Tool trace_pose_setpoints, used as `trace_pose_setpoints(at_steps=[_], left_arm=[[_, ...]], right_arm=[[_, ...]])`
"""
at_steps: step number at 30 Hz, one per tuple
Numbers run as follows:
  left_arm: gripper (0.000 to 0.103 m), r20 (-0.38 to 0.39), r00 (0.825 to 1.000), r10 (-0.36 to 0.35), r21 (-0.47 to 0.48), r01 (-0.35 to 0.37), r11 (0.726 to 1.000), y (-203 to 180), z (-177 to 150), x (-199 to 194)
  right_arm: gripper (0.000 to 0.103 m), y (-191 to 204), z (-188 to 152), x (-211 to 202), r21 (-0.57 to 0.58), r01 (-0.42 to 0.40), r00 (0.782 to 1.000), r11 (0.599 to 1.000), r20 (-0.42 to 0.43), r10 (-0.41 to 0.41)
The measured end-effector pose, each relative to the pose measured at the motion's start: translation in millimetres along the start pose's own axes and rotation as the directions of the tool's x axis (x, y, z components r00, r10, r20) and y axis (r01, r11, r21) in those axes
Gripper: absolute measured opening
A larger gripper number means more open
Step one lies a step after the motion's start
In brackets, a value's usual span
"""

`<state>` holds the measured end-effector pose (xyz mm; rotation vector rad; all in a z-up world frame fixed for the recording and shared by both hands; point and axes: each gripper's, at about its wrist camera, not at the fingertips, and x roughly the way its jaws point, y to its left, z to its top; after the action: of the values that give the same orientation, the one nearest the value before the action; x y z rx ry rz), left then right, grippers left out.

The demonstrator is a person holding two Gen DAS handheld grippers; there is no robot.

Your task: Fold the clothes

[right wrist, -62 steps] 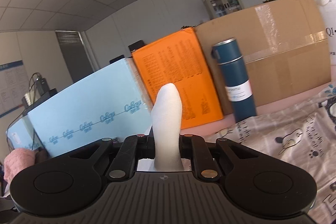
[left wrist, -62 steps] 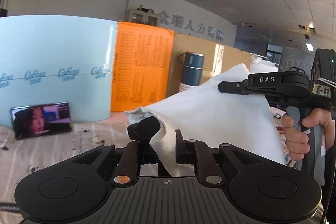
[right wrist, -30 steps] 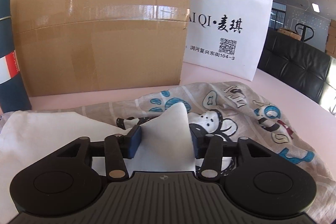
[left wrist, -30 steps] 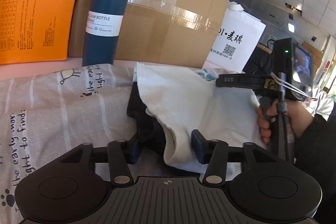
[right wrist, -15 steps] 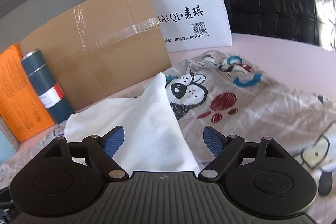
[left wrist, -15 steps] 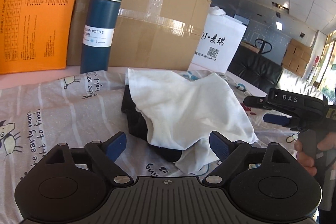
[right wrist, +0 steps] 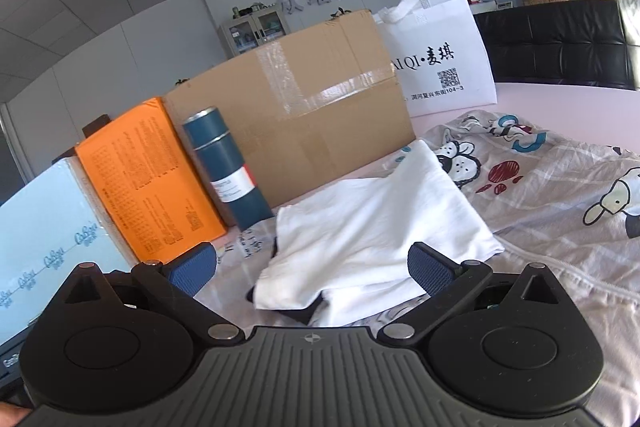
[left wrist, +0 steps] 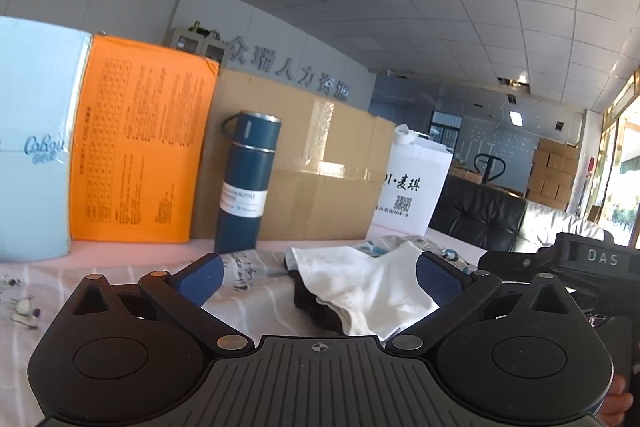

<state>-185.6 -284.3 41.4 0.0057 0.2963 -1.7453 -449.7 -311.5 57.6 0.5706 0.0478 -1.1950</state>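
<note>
A folded white garment [right wrist: 372, 227] lies on the patterned sheet [right wrist: 560, 195], with a dark garment edge [right wrist: 298, 315] showing under it. It also shows in the left wrist view [left wrist: 360, 287], with the dark cloth [left wrist: 316, 307] under its near edge. My left gripper [left wrist: 318, 277] is open and empty, raised just short of the pile. My right gripper [right wrist: 312, 269] is open and empty, also just short of it. The right gripper's body [left wrist: 580, 263] shows at the right of the left wrist view.
Behind the pile stand a blue bottle [right wrist: 224, 167], a cardboard box [right wrist: 304, 107], an orange box [right wrist: 152, 175], a light blue box [right wrist: 48, 227] and a white bag [right wrist: 436, 59]. A black sofa [right wrist: 560, 43] is at the far right.
Both grippers carried the white garment down onto the sheet, opened and let it go. Since then both have drawn back and risen from the pile.
</note>
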Motion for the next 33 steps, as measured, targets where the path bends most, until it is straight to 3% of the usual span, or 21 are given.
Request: trace_pose_setpoints(at_steps=[4, 8, 10, 12, 14, 15, 18, 19, 23, 28, 30, 33], left_arm=[[0.103, 0.026, 0.999, -0.019, 0.102, 0.016, 0.995, 14.5, 4.1, -17.1], [0.103, 0.068, 0.998, -0.005, 0.138, -0.004, 0.99, 21.1, 7.1, -28.5], [0.103, 0.13, 0.991, 0.009, 0.158, -0.029, 0.987, 21.8, 5.4, -34.1], [0.103, 0.203, 0.979, 0.031, 0.176, -0.067, 0.982, 22.1, 2.9, -39.1], [0.103, 0.269, 0.962, 0.053, 0.185, -0.105, 0.977, 22.7, -0.1, -42.9], [0.103, 0.29, 0.954, 0.069, 0.175, -0.123, 0.977, 23.6, -2.7, -42.1], [0.103, 0.291, 0.951, 0.102, 0.119, -0.142, 0.983, 28.1, -13.0, -33.6], [0.103, 0.277, 0.955, 0.11, 0.103, -0.143, 0.984, 29.9, -16.2, -29.9], [0.103, 0.209, 0.97, 0.125, 0.088, -0.146, 0.985, 41.1, -23.7, -15.5], [0.103, 0.249, 0.956, 0.156, 0.161, -0.2, 0.966, 36.3, -37.8, -13.9], [0.103, 0.25, 0.958, 0.137, 0.208, -0.192, 0.959, 30.5, -41.0, -13.5], [0.103, 0.251, 0.96, 0.124, 0.239, -0.186, 0.953, 25.9, -43.4, -14.0]], right_arm=[[0.103, 39.3, -19.8, -28.5, -0.032, 0.002, 0.998, 0.999, 0.067, 0.0], [0.103, 71.0, -37.9, -40.5, -0.045, 0.102, 0.983, 0.994, 0.155, -0.094], [0.103, 83.1, -46.1, -43.7, -0.036, 0.15, 0.969, 0.988, 0.205, -0.14], [0.103, 91.7, -53.6, -41.8, -0.012, 0.242, 0.939, 0.97, 0.256, -0.231], [0.103, 99.3, -65.0, -37.0, -0.02, 0.34, 0.89, 0.94, 0.33, -0.315], [0.103, 104.8, -73.5, -32.6, -0.031, 0.407, 0.852, 0.913, 0.374, -0.367], [0.103, 112.1, -94.4, -17.0, -0.061, 0.522, 0.773, 0.851, 0.454, -0.442], [0.103, 112.5, -98.4, -12.5, -0.06, 0.537, 0.763, 0.842, 0.46, -0.454], [0.103, 113.2, -113.6, 2.2, -0.093, 0.57, 0.743, 0.817, 0.484, -0.463], [0.103, 120.7, -128.3, 11.5, -0.166, 0.617, 0.706, 0.769, 0.549, -0.448], [0.103, 118.5, -127.4, 10.4, -0.16, 0.6, 0.721, 0.784, 0.532, -0.443], [0.103, 110.7, -126.0, 3.4, -0.104, 0.58, 0.724, 0.808, 0.522, -0.452]])
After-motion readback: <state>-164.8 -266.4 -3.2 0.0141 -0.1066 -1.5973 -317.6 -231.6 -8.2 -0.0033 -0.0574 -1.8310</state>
